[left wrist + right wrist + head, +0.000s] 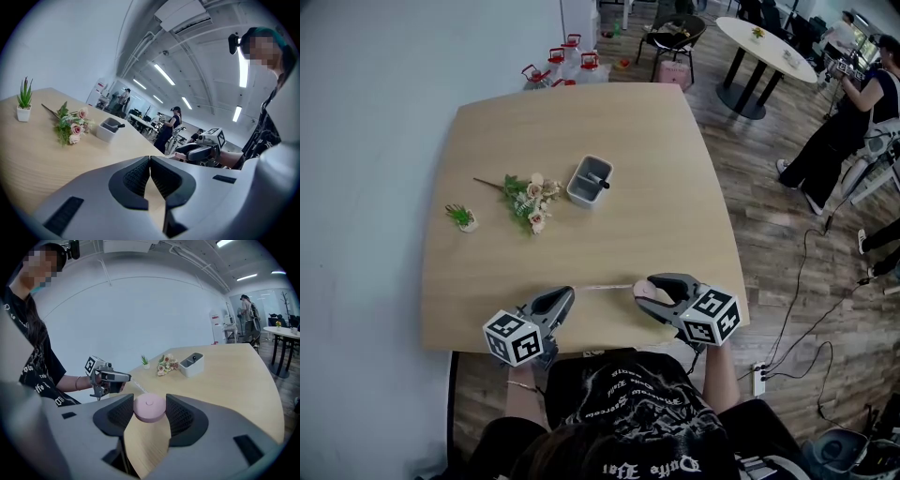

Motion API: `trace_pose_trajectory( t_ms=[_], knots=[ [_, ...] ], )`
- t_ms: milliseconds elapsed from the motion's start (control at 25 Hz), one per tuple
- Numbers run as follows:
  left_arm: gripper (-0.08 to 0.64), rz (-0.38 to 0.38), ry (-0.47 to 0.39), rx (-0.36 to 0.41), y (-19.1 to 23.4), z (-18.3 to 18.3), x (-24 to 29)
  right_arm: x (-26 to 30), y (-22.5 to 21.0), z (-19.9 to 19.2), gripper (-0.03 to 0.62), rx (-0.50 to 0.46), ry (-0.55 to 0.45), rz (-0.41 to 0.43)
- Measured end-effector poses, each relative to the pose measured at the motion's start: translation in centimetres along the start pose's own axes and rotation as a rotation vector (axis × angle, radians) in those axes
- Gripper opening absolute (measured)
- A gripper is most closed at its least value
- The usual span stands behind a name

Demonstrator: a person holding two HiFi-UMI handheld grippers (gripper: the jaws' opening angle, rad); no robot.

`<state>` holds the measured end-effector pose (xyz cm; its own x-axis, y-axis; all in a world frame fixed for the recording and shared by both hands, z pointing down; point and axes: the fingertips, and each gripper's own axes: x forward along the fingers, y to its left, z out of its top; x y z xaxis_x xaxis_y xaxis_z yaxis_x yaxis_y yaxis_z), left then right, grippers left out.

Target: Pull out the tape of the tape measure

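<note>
Lower centre of the head view, over the table's near edge: the right gripper clamps the round pink tape measure between wide-set jaws. The left gripper, jaws fully closed, pinches the end of the tape, which spans the gap between both grippers.

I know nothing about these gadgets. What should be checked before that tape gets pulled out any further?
1. Right gripper clamps the pink tape measure: ok.
2. Left gripper shut on the tape's end: ok, jaws together.
3. Tape runs straight between the two grippers, no kink: ok.
4. Flowers and grey box well away from the tape: ok.
5. Tape left inside the case: cannot tell.
</note>
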<state>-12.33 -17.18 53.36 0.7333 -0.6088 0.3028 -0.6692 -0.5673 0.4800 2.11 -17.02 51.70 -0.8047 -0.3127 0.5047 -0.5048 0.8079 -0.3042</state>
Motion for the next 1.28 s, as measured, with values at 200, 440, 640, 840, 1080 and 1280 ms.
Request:
trace_pose_trajectory(
  t_ms=[200,440,640,840,1080,1280],
  knots=[
    [0.011,0.055,0.003,-0.007,1.3,-0.2,-0.1,0.3,-0.5,-0.1,0.229,0.009,0.007,-0.021],
    [0.009,0.106,-0.032,-0.036,3.3,0.3,-1.2,-0.3,-1.8,-0.2,0.229,0.032,-0.005,-0.054],
    [0.011,0.141,-0.05,-0.047,4.3,0.6,-1.8,-0.7,-2.6,-0.3,0.229,0.044,-0.017,-0.067],
    [0.011,0.168,-0.052,-0.051,5.0,0.7,-1.8,-0.4,-2.8,0.0,0.229,0.041,-0.018,-0.068],
    [0.011,0.285,-0.058,-0.093,6.9,0.1,-2.5,-1.1,-3.7,0.1,0.229,0.042,-0.012,-0.092],
    [0.009,0.326,-0.082,-0.107,7.8,0.4,-3.8,-2.0,-4.3,0.0,0.229,0.052,-0.016,-0.118]
  ],
)
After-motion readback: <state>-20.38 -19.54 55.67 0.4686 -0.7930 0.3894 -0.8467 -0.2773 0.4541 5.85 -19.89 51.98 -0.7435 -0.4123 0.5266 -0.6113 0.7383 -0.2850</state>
